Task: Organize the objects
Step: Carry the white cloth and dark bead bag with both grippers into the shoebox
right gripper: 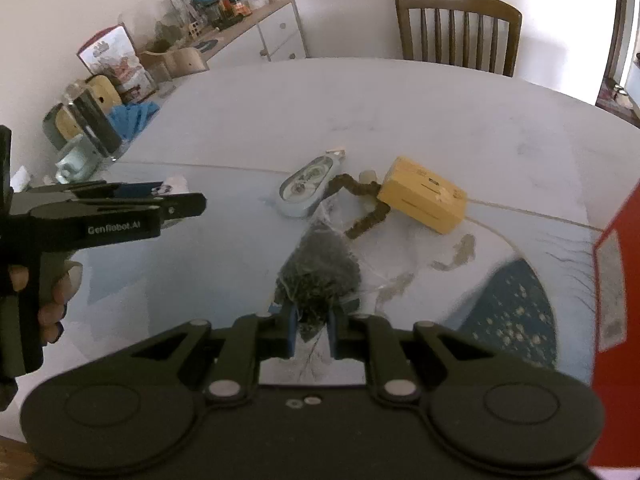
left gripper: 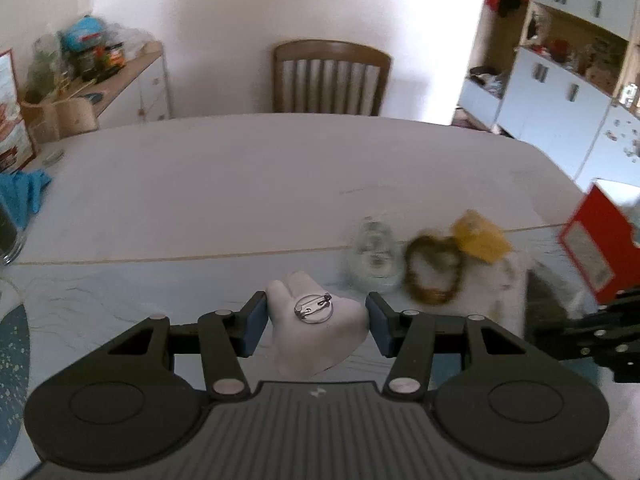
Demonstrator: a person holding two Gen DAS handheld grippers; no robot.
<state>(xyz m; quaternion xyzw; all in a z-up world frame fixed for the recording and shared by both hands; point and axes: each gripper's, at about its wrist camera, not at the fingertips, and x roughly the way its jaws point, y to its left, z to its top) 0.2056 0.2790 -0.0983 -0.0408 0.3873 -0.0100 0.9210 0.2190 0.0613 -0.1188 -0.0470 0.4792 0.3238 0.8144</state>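
My left gripper (left gripper: pixel 316 320) is shut on a white hand-shaped brooch (left gripper: pixel 320 332), pin side up, held above the table. In the right wrist view the left gripper (right gripper: pixel 160 194) reaches in from the left, with a hand on its grip. My right gripper (right gripper: pixel 312 326) is shut on a clear bag of dark fuzzy material (right gripper: pixel 320 272), whose far end hangs toward the tablecloth. Beyond it lie an oval pale-blue case (right gripper: pixel 310 190), a brown beaded loop (right gripper: pixel 362 208) and a yellow box (right gripper: pixel 424 200). The left wrist view shows these blurred, with the yellow box (left gripper: pixel 480 236) rightmost.
A red box (right gripper: pixel 612 280) stands at the right edge, beside a dark blue speckled mat (right gripper: pixel 516 316). A glass jar (right gripper: pixel 94 120), a mug (right gripper: pixel 74 160) and a blue cloth (right gripper: pixel 134 116) crowd the table's left end. A wooden chair (right gripper: pixel 458 28) stands behind the table.
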